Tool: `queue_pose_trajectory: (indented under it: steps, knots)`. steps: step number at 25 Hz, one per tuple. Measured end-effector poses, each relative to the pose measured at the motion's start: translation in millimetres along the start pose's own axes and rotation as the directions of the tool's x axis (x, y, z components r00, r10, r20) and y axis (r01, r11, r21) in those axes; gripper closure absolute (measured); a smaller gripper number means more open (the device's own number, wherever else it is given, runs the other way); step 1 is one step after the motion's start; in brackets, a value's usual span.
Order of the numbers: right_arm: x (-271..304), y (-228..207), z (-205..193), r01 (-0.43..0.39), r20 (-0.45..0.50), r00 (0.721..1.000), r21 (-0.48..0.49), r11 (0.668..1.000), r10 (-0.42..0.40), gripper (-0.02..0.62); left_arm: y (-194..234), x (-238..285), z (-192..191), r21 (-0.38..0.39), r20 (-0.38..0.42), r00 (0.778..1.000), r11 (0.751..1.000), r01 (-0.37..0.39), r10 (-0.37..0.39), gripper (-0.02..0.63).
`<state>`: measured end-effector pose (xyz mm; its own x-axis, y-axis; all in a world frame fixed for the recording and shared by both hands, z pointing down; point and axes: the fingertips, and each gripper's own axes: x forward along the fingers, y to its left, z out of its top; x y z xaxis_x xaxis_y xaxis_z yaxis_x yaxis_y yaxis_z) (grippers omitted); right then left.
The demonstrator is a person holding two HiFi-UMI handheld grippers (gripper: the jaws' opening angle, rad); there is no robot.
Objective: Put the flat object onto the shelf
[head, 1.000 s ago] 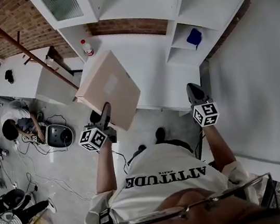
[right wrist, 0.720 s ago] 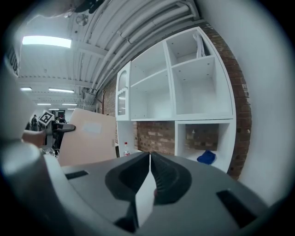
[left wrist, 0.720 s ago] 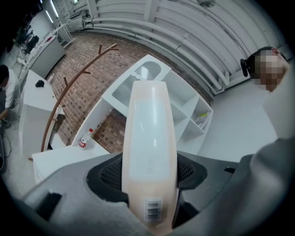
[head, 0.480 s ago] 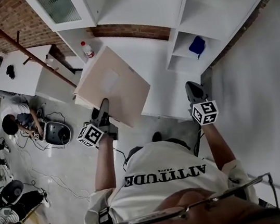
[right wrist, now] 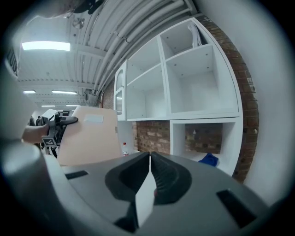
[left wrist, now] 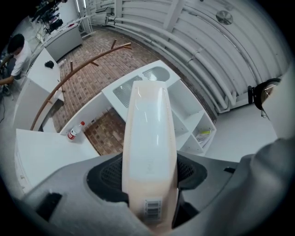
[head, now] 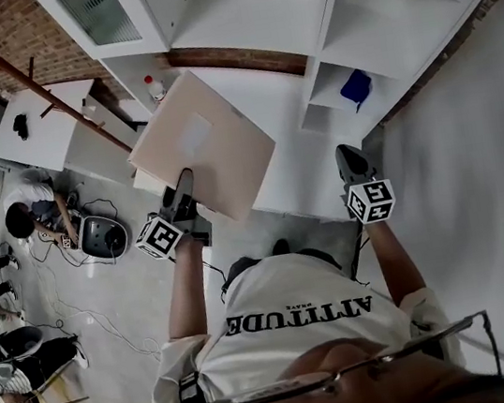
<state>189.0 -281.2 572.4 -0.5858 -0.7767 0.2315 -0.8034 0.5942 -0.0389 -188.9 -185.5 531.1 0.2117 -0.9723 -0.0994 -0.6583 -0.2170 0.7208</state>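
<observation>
The flat object is a wide, thin beige box (head: 204, 146) with a pale label on its top face. My left gripper (head: 183, 183) is shut on its near edge and holds it out over the white counter (head: 291, 118) of the shelf unit (head: 250, 11). In the left gripper view the box (left wrist: 150, 138) runs edge-on between the pads (left wrist: 108, 173), a barcode at its near end. My right gripper (head: 350, 159) is shut and empty, apart to the right. From the right gripper view (right wrist: 150, 159) the box (right wrist: 87, 136) stands at the left.
A red-capped bottle (head: 155, 87) stands at the counter's back left. A blue thing (head: 354, 89) lies in a low cubby. A glass-door cabinet (head: 99, 11) hangs above. A wooden coat rack (head: 35, 88), a white table (head: 41, 125) and people on the floor are at the left.
The left gripper has carried the box farther over the counter toward the shelves and rolled it flatter. The right gripper has shifted a little with the body.
</observation>
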Motion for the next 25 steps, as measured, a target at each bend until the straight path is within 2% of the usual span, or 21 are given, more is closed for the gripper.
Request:
queue_pose_trajectory:
  steps: [14,21,25]
  knots:
    - [22.1,6.0,23.1,0.017,0.036,0.999,-0.006,1.000,-0.017,0.566,-8.0,53.7,43.6,0.034,-0.057,0.995,0.996,0.087,-0.085,0.321]
    - [28.1,17.7,33.7,0.031,0.051,0.998,0.005,1.000,-0.031,0.566,-12.8,85.3,70.6,0.165,-0.107,0.989,0.979,0.123,-0.106,0.321]
    - [32.4,23.1,32.5,0.033,0.050,0.998,0.012,0.999,-0.033,0.566,-22.6,102.9,87.9,0.188,-0.106,0.985,0.970,0.155,-0.137,0.321]
